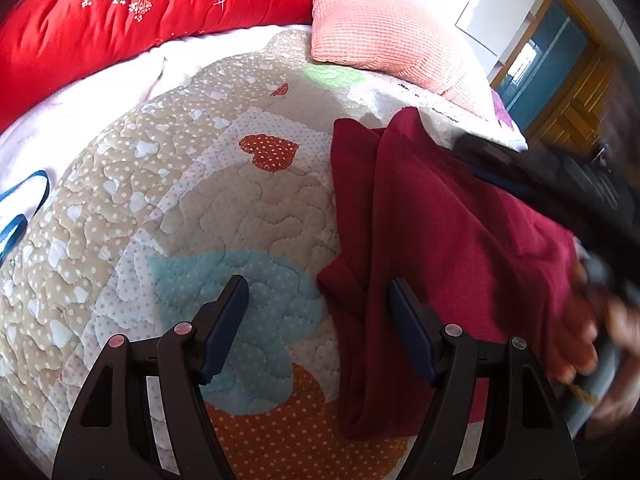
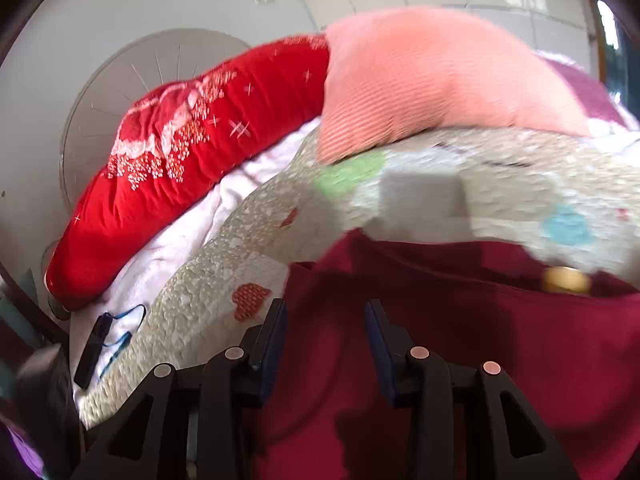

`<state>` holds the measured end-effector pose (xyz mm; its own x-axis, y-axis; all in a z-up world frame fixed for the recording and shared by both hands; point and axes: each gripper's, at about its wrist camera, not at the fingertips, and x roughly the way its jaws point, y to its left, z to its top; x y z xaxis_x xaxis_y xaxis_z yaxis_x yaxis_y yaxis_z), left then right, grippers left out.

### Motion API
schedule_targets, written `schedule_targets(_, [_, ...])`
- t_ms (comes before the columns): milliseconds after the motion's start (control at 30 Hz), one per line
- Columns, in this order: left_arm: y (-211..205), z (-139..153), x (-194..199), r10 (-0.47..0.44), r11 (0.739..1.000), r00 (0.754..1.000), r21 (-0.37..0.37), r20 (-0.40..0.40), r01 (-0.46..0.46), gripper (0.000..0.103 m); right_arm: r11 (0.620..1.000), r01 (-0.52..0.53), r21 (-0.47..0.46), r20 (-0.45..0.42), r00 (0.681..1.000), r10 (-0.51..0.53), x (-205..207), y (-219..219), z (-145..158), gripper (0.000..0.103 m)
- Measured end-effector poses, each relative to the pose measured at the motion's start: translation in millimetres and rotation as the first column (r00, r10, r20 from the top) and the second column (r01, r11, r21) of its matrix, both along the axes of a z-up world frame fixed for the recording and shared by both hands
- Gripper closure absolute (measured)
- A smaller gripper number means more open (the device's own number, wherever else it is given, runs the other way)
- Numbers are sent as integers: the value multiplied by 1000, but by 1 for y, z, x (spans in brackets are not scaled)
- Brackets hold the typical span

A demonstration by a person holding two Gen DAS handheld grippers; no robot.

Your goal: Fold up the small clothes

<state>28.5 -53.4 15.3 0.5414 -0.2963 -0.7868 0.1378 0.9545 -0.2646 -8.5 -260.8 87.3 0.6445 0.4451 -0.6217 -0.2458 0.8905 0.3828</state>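
Observation:
A dark red garment (image 1: 448,248) lies partly folded on the quilted bedspread (image 1: 224,208), at the right of the left wrist view. My left gripper (image 1: 318,292) is open and empty, hovering above the garment's left edge. The right gripper shows there as a dark blurred shape (image 1: 568,192) over the garment, with a hand behind it. In the right wrist view the garment (image 2: 460,340) fills the lower half. My right gripper (image 2: 326,314) is open just above it, with nothing between the fingers.
A red floral duvet (image 1: 132,20) and a pink ribbed pillow (image 1: 380,36) lie at the head of the bed. A blue strap (image 1: 24,204) lies at the left; a black device with blue cord (image 2: 94,346) sits on the white sheet (image 2: 168,248).

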Motion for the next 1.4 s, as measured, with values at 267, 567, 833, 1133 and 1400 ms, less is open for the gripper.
schedule_targets(267, [-8, 12, -12, -27, 1000, 996, -12, 80, 28, 31, 915, 355, -191, -15, 931, -365, -31, -145, -29, 65])
schedule_targets(567, [-18, -2, -8, -45, 999, 998, 24, 51, 44, 31, 905, 405, -128, -25, 911, -411, -19, -179, -66, 55])
schedule_targets(833, [-18, -5, -9, -36, 999, 998, 23, 51, 35, 29, 929, 355, -102, -3, 934, -358, -21, -175, -68, 33])
schedule_targets(1133, [-17, 2, -12, -48, 999, 997, 22, 59, 47, 29, 930, 353, -102, -48, 932, -359, -63, -140, -44, 32])
schedule_targets(1400, [-23, 2, -17, -66, 997, 996, 36, 58, 64, 29, 920, 323, -222, 0, 943, -332, -98, -91, -63, 21])
